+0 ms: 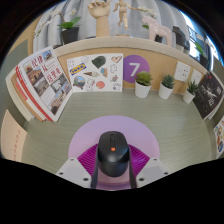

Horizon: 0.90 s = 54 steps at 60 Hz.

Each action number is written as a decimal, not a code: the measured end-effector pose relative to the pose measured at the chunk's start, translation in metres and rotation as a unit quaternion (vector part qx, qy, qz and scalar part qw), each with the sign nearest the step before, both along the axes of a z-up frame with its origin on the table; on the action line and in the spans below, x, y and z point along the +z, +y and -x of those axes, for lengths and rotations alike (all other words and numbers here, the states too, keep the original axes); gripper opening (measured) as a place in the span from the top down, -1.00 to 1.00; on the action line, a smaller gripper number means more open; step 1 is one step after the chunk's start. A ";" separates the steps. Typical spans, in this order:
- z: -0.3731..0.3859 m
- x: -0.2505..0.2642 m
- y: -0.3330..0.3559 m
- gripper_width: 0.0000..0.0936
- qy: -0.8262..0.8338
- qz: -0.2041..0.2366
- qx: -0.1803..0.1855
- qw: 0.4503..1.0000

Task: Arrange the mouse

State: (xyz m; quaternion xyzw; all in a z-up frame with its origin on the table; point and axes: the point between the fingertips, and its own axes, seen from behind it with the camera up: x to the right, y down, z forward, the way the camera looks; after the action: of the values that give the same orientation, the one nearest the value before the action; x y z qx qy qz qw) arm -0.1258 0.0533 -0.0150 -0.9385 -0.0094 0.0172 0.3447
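Observation:
A black computer mouse [113, 154] with an orange mark near its scroll wheel sits between the fingers of my gripper [113, 166]. The magenta pads [88, 160] meet it on both sides, so the gripper is shut on the mouse. The mouse's front points away from me, over the pale green tabletop [100, 108]. Its rear end is hidden by the gripper body.
Open magazines [45, 82] lean at the left. A picture card [95, 72] and a purple card with a 7 [137, 68] stand against the back ledge. Three small potted plants [144, 85] [167, 87] [190, 92] and a booklet [209, 95] stand at the right.

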 end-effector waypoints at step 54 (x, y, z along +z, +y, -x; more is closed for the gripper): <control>0.042 0.262 -0.134 -0.83 -0.026 -0.112 -0.019 0.993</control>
State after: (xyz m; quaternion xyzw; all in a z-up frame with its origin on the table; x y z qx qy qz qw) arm -0.1682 -0.0806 0.2471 -0.8943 -0.0026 -0.0152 0.4473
